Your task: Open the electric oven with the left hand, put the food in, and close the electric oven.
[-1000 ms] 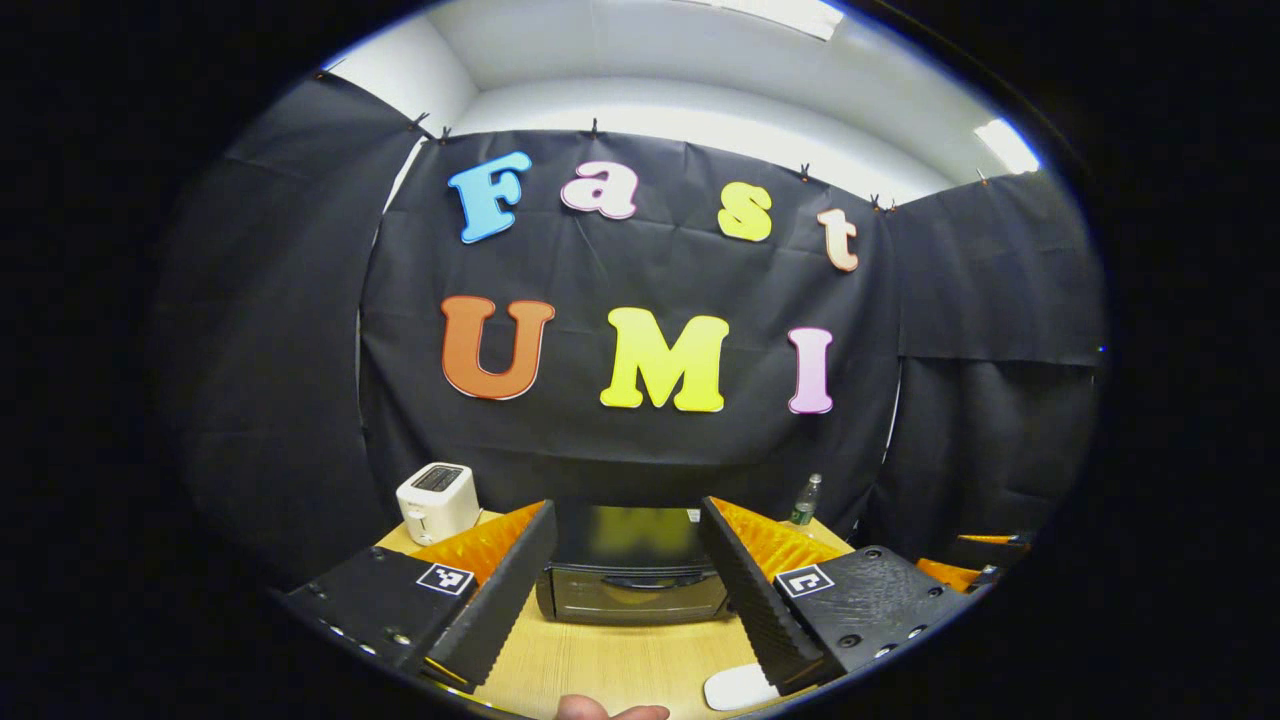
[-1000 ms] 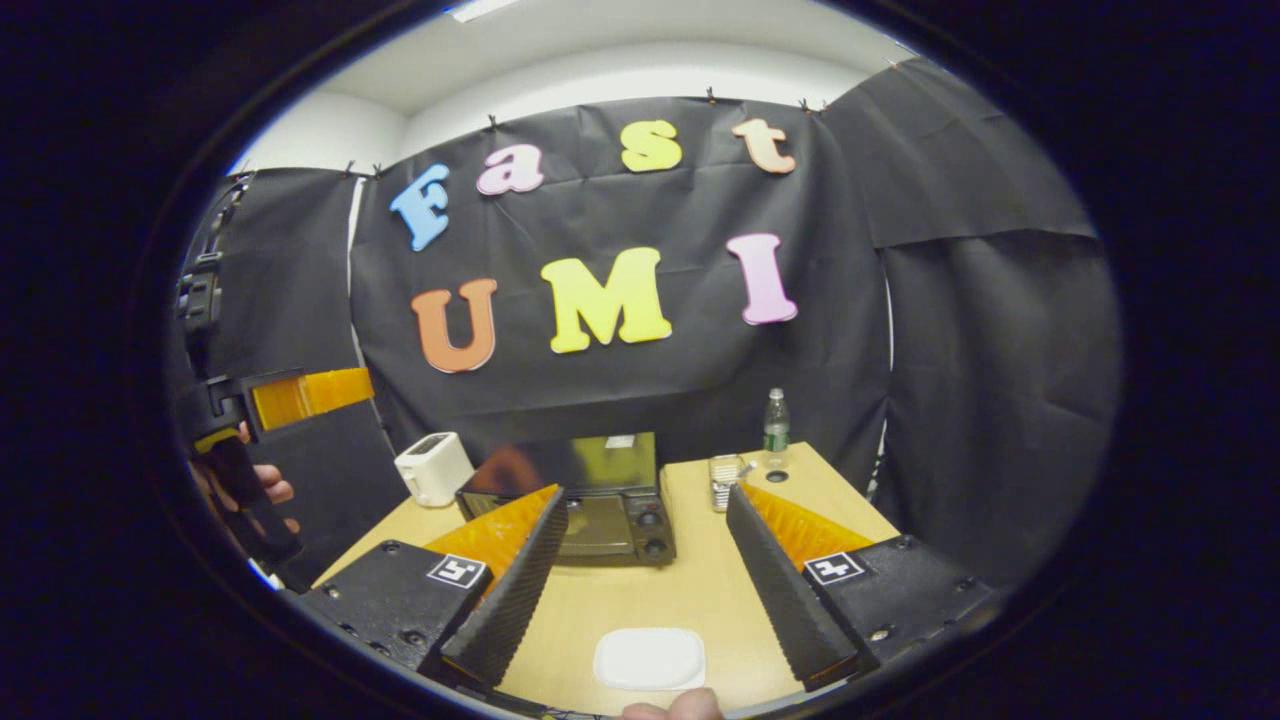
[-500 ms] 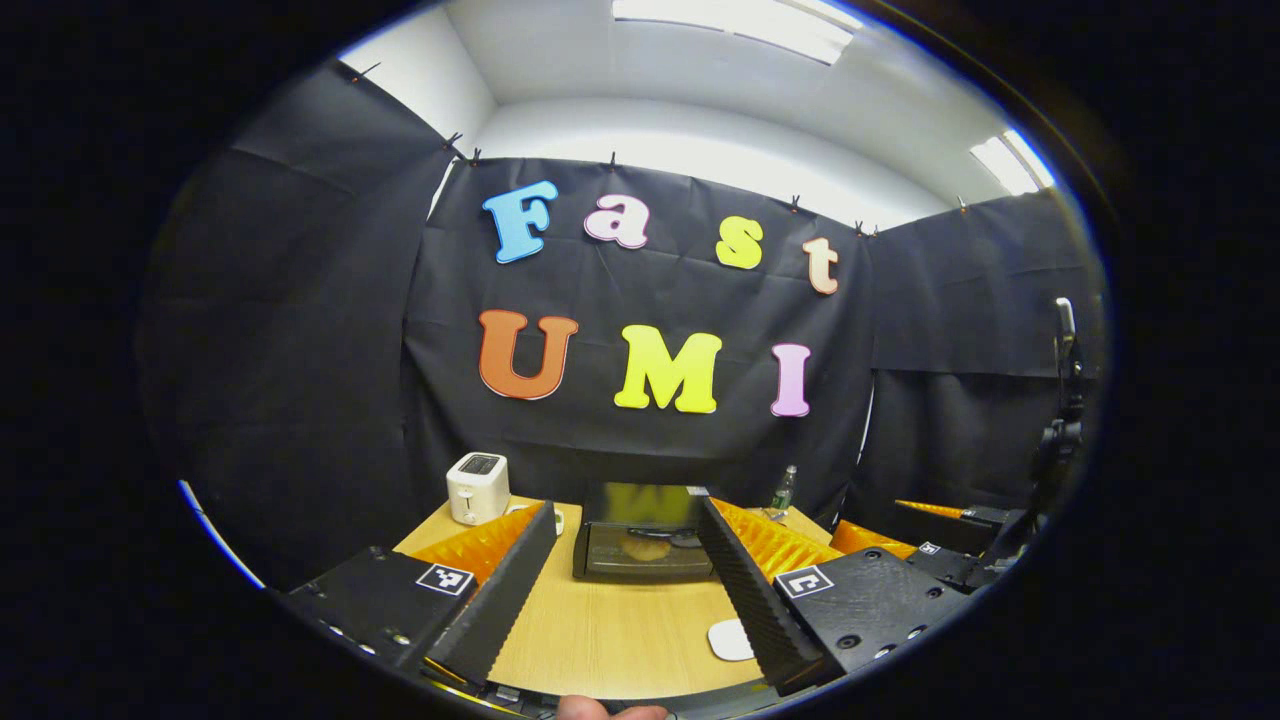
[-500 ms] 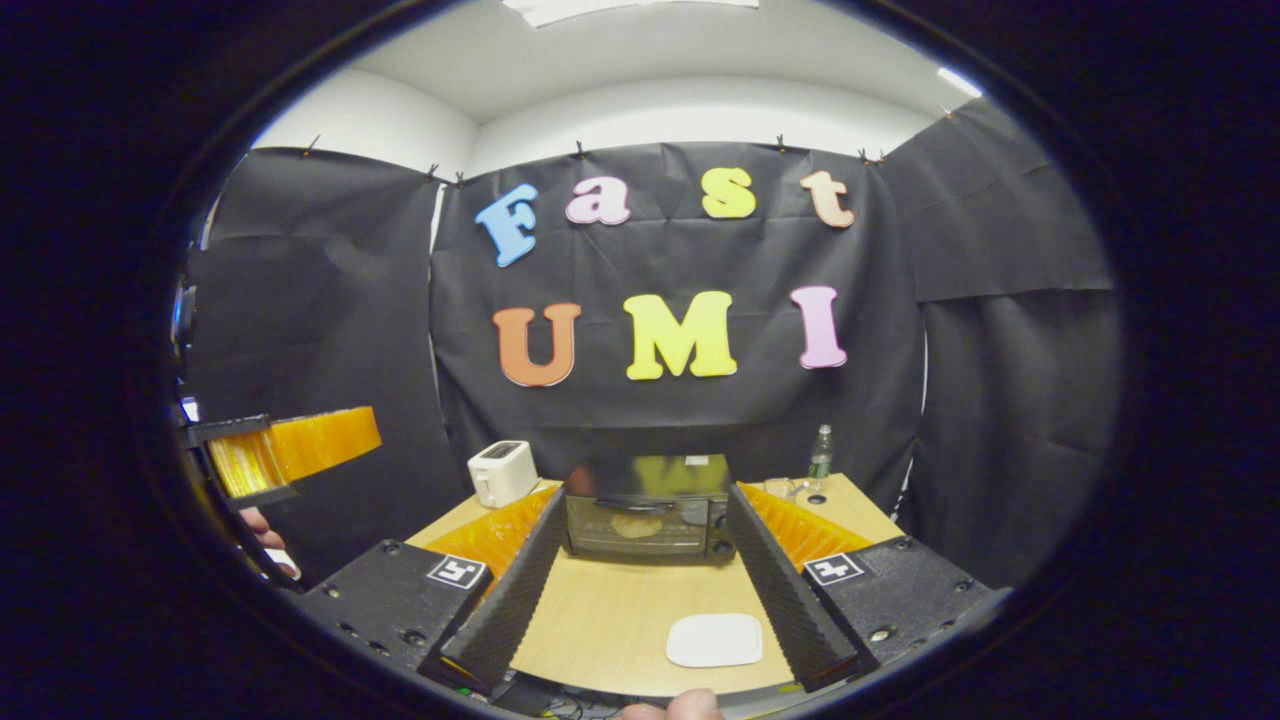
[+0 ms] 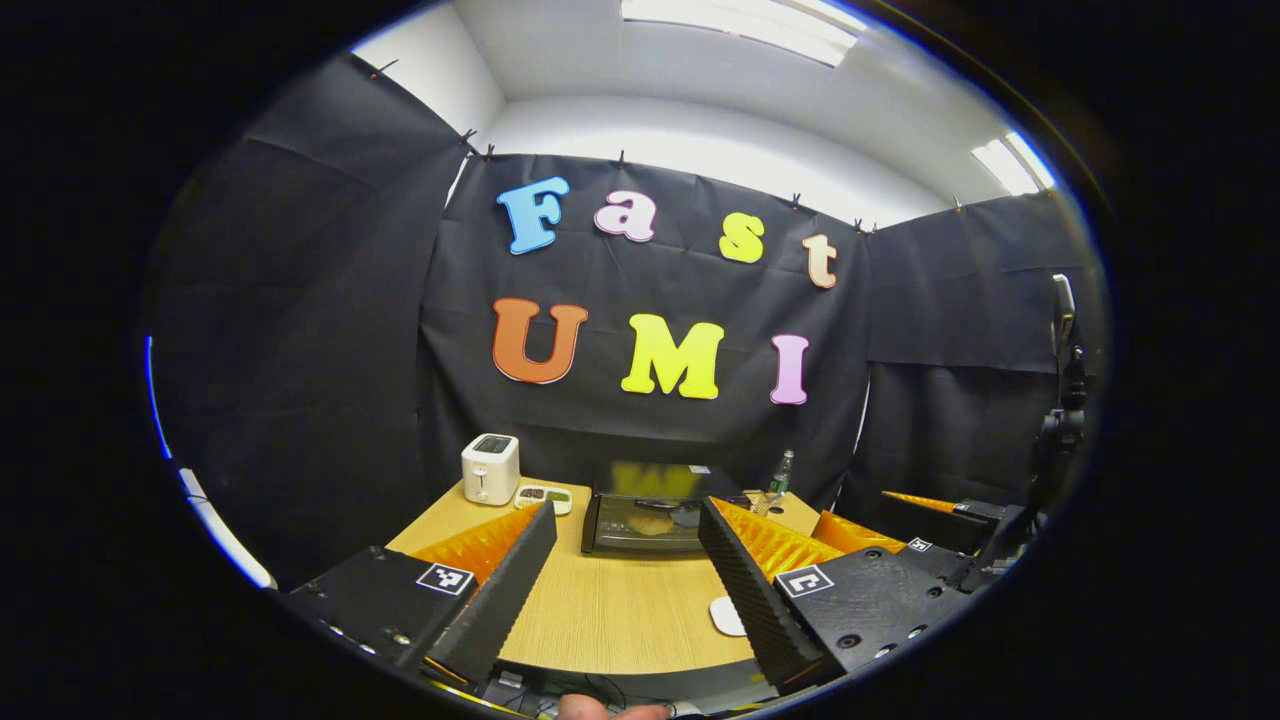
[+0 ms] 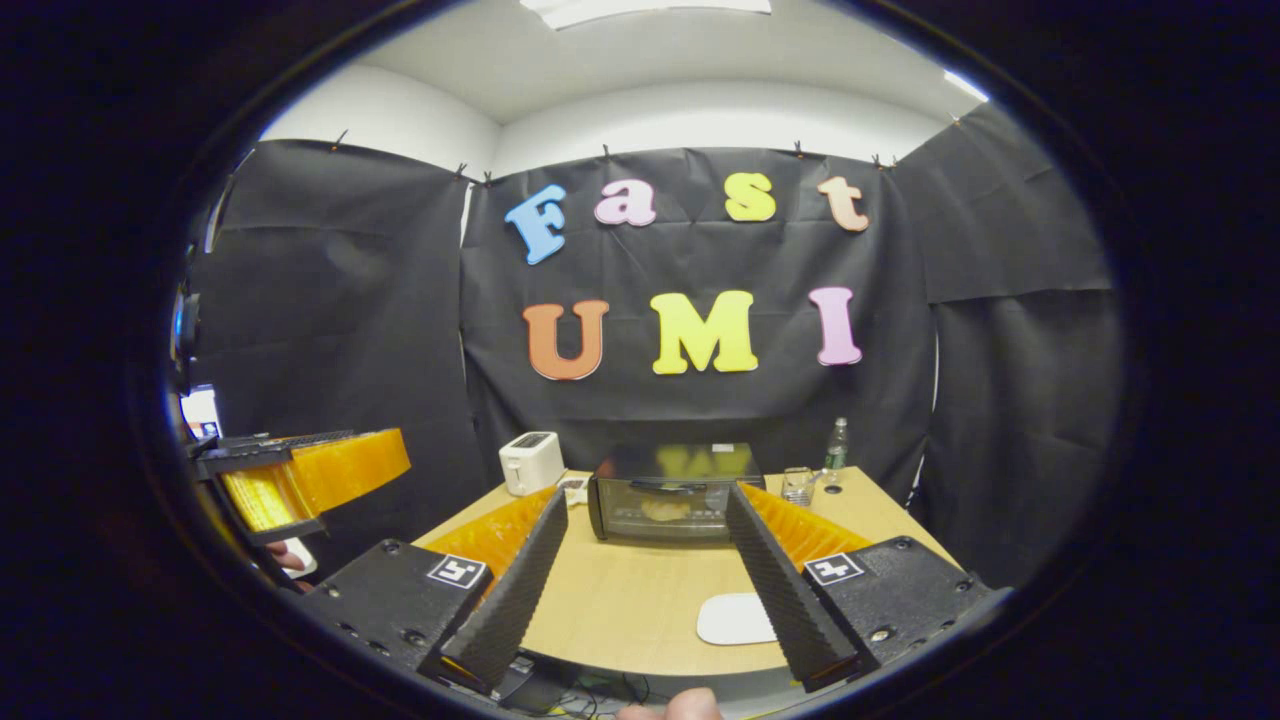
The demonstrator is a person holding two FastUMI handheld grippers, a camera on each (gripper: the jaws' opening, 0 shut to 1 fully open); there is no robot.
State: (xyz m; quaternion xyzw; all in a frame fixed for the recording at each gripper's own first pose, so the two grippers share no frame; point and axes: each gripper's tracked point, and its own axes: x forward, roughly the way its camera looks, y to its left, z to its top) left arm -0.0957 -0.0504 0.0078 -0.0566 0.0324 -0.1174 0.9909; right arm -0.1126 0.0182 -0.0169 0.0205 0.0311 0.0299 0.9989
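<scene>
Black cloth walls enclose a wooden table (image 6: pixel 640 600) that carries the whole setup. Oven (image 6: pixel 672 495) stands toward the table's far edge, about midway along it, door upright against the body; through the glass a pale, rounded piece of food (image 6: pixel 665 510) can be made out inside, resting low in the cavity. With the food in and the door up, the task reads as finished or very nearly so. Toaster (image 6: pixel 530 462) sits at the far left corner, apart from the oven, and a bottle (image 6: pixel 837 443) stands near the far right corner; neither plays a part. White plate (image 6: pixel 735 619) lies bare near the near edge, right of centre, probably the dish the food came from.

Left gripper (image 5: pixel 625 600) is held back beyond the near edge, fingers well apart and holding nothing, aimed at the oven front. Right gripper (image 6: pixel 648 600) is likewise spread and unloaded, level with the near edge. Both being clear of the oven suits a resting pose: nothing needs gripping, and the door has room.
</scene>
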